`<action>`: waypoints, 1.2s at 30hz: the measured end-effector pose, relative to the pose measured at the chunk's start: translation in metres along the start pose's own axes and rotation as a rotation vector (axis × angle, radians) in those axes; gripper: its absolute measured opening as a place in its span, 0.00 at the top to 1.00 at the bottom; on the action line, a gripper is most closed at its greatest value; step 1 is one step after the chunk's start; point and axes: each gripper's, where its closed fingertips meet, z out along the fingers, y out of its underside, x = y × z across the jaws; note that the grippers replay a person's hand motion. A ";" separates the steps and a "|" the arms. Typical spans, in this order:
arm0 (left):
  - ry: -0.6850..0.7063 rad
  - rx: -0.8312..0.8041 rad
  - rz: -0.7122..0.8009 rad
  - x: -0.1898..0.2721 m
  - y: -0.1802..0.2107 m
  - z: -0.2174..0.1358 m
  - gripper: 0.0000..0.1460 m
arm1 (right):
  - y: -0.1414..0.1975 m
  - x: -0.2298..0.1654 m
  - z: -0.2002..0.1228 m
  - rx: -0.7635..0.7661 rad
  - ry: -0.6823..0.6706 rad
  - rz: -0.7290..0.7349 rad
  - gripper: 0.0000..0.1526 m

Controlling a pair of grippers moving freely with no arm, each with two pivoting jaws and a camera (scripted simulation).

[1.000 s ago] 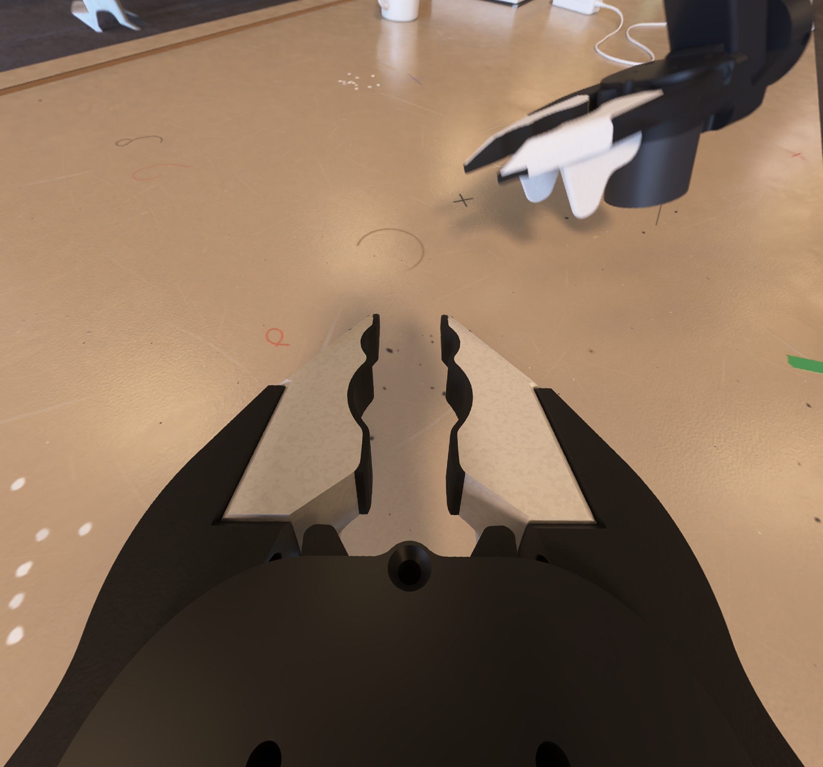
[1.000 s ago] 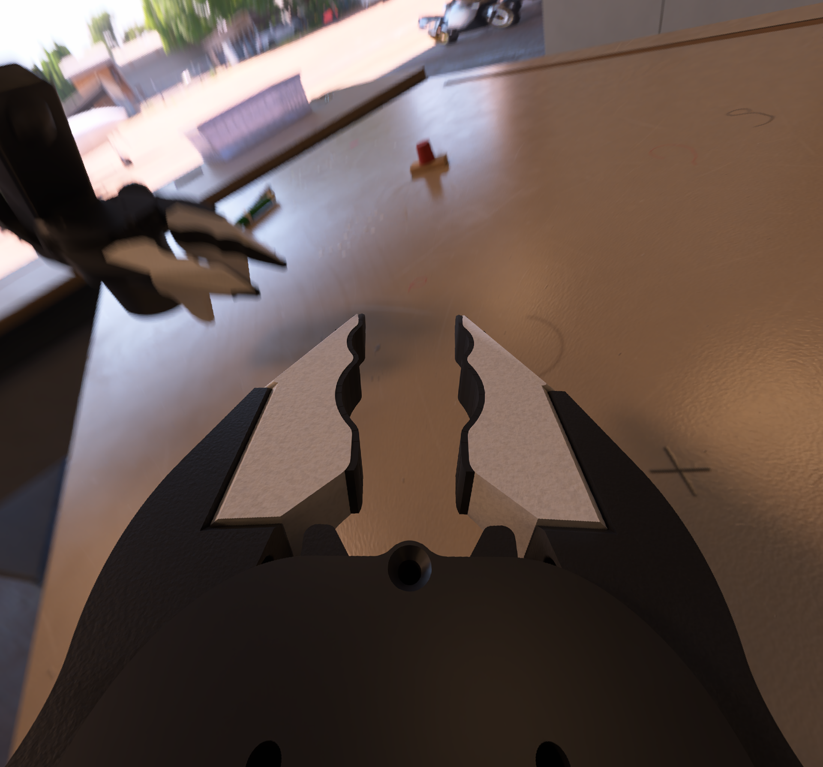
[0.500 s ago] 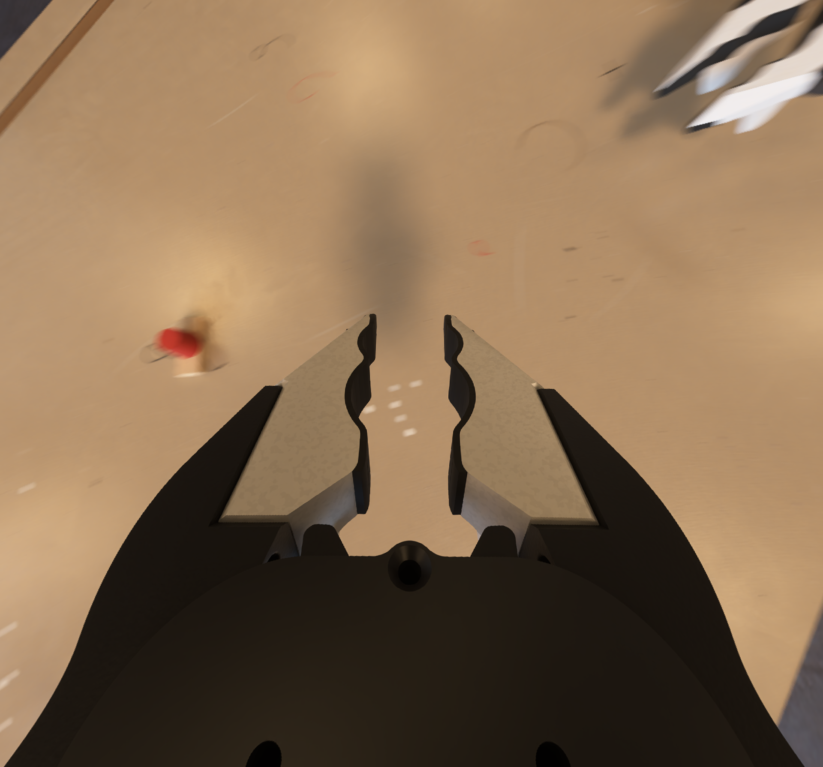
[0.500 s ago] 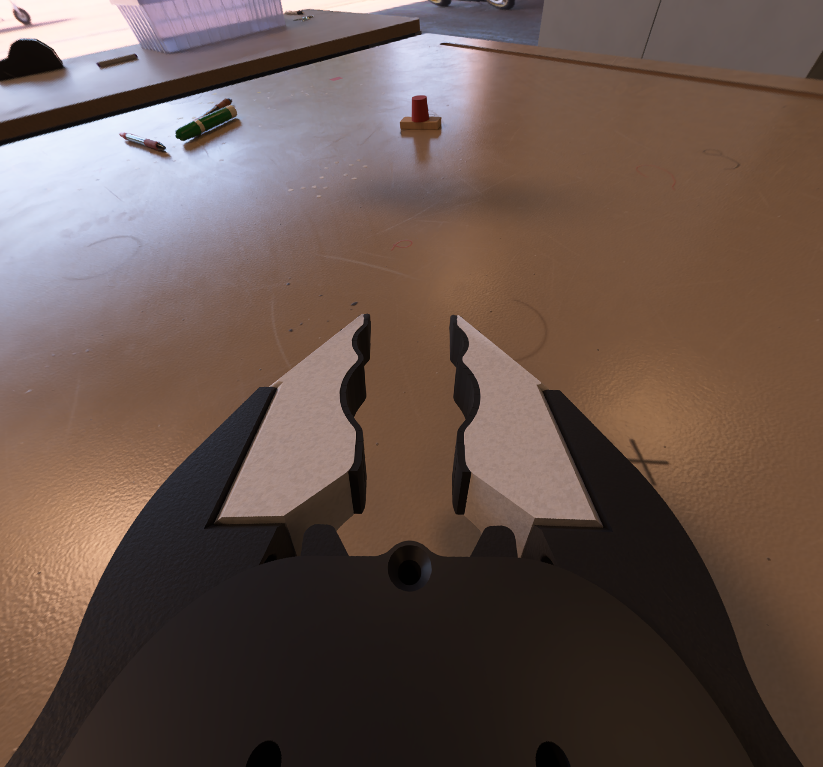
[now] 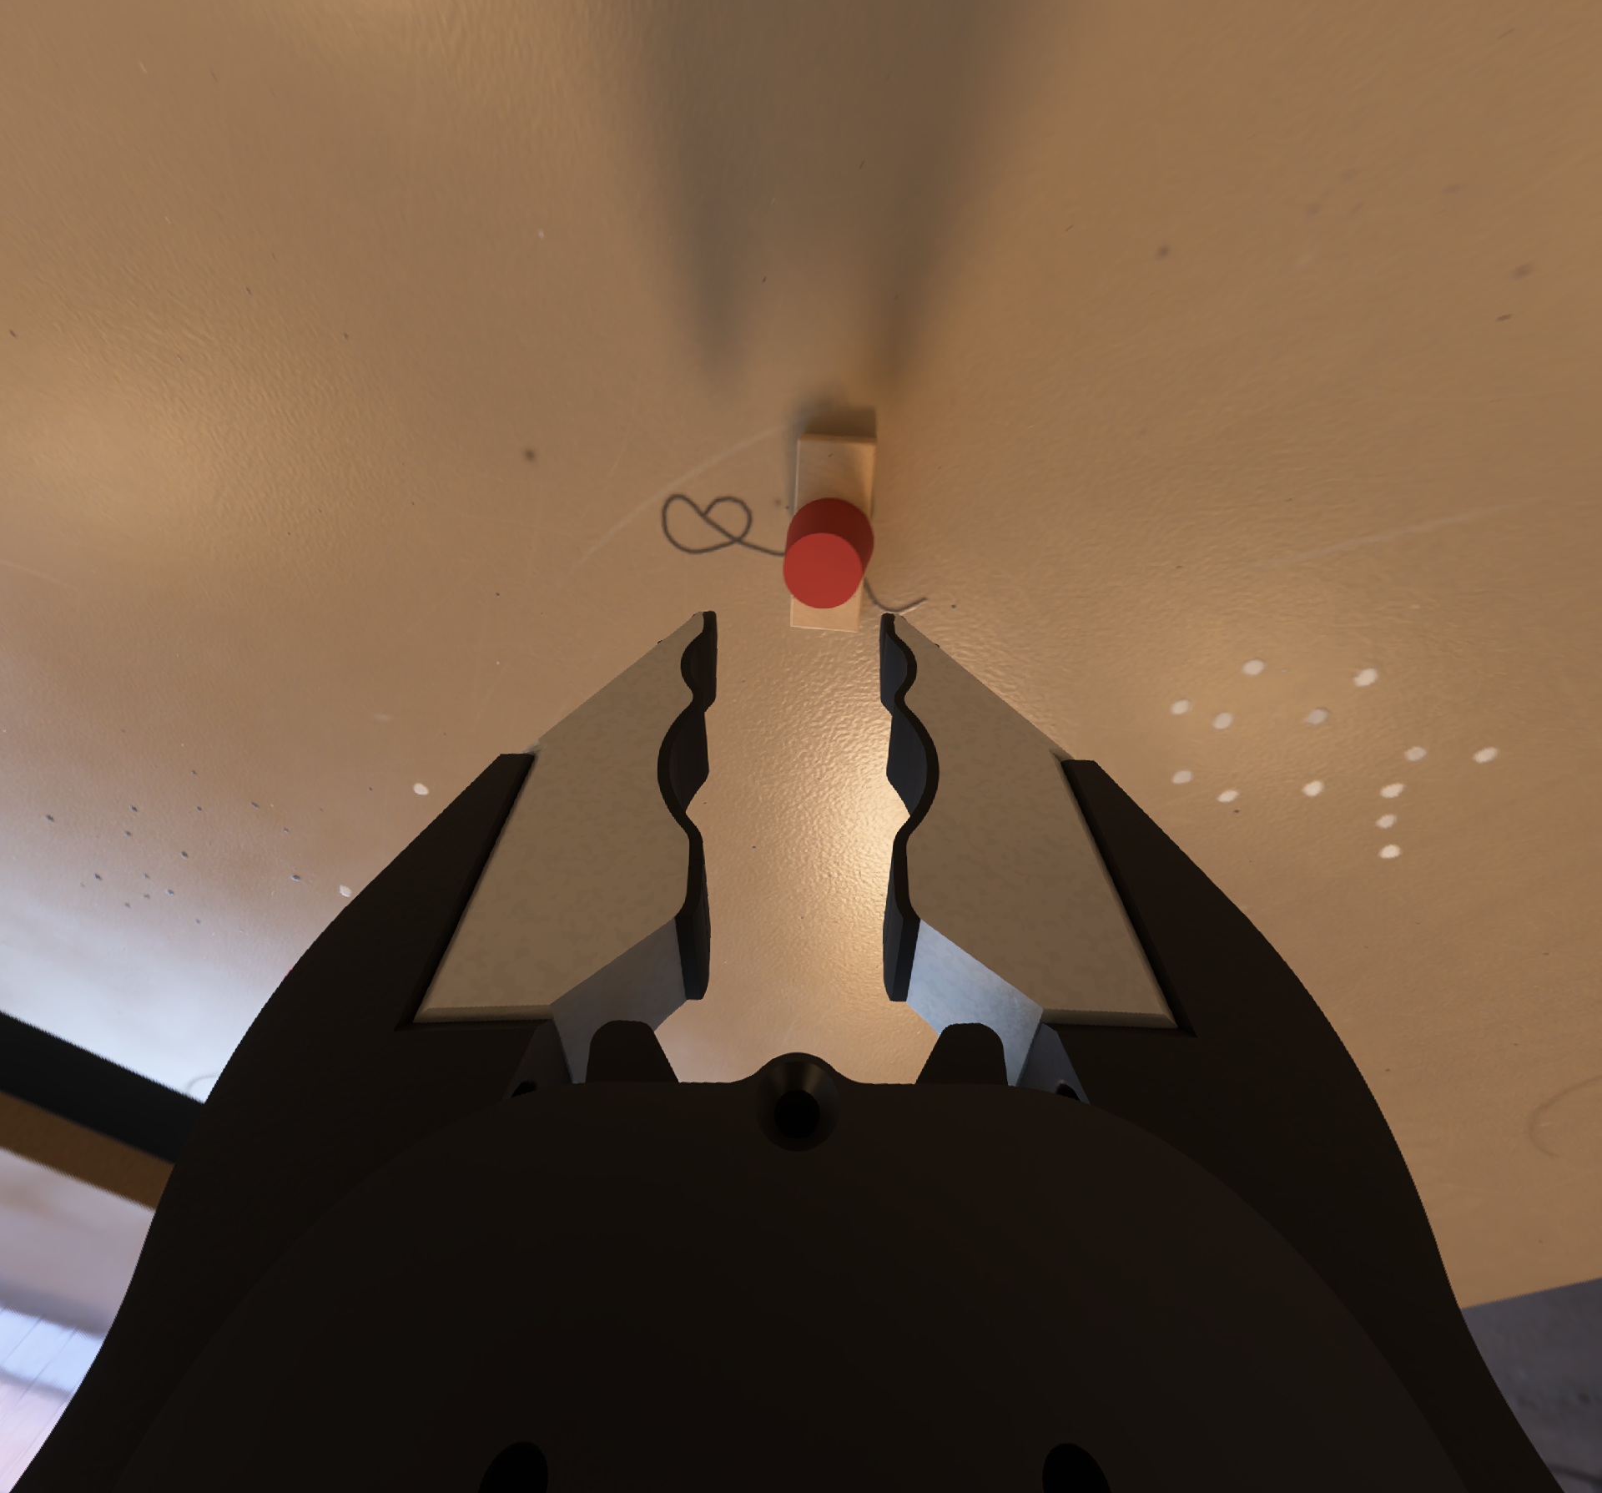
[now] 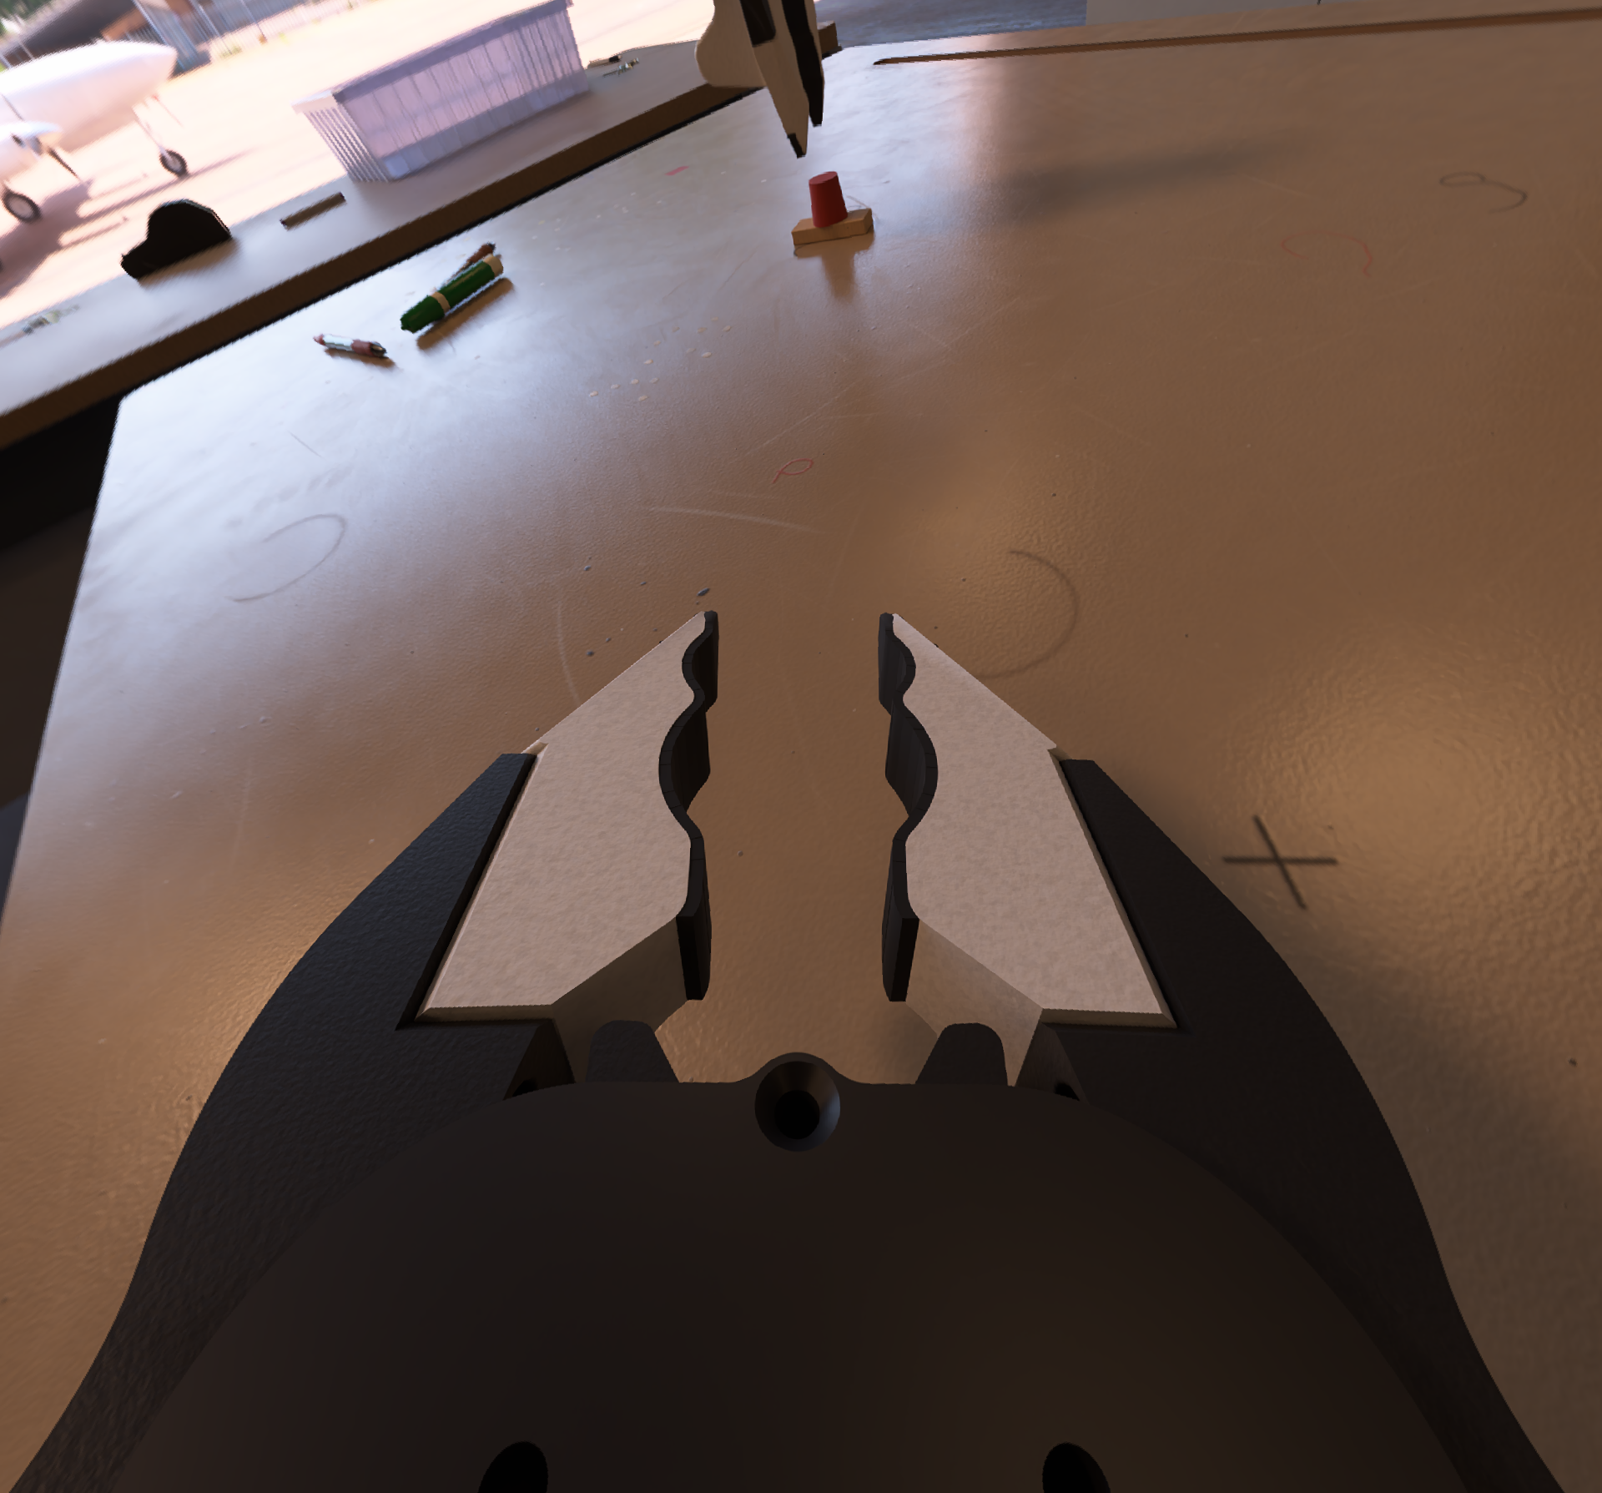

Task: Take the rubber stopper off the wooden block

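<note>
A red rubber stopper [image 5: 828, 554] stands upright on a small flat wooden block [image 5: 834, 467] on the tan table. My left gripper [image 5: 797, 617] is open and empty, pointing down from above, with the stopper just beyond its fingertips. In the right wrist view the stopper [image 6: 826, 199] and block [image 6: 832, 230] sit far ahead, with the left gripper [image 6: 799, 138] hanging tip-down just above the stopper. My right gripper [image 6: 797, 617] is open and empty, low over the near table.
A green marker [image 6: 452, 292] and a small pen [image 6: 351, 345] lie left of the block. A dark chunk [image 6: 176, 237] and a grey ribbed box [image 6: 455, 99] sit on the far bench. The table edge [image 6: 95, 489] drops off at left.
My left gripper has swung over to the stopper and tipped downward, so the stopper moved from the left of its view to just ahead of its tips. My right gripper has barely moved.
</note>
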 end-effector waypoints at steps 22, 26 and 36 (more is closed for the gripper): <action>0.018 0.013 0.068 0.000 0.002 0.025 0.86 | 0.007 -0.010 -0.010 -0.019 -0.039 0.012 0.75; -0.241 0.019 0.185 -0.013 0.008 -0.004 0.86 | 0.005 -0.011 -0.010 -0.006 -0.049 0.014 0.75; -0.890 0.328 0.344 0.011 -0.021 -0.170 0.86 | -0.005 -0.025 -0.006 0.050 -0.102 -0.002 0.72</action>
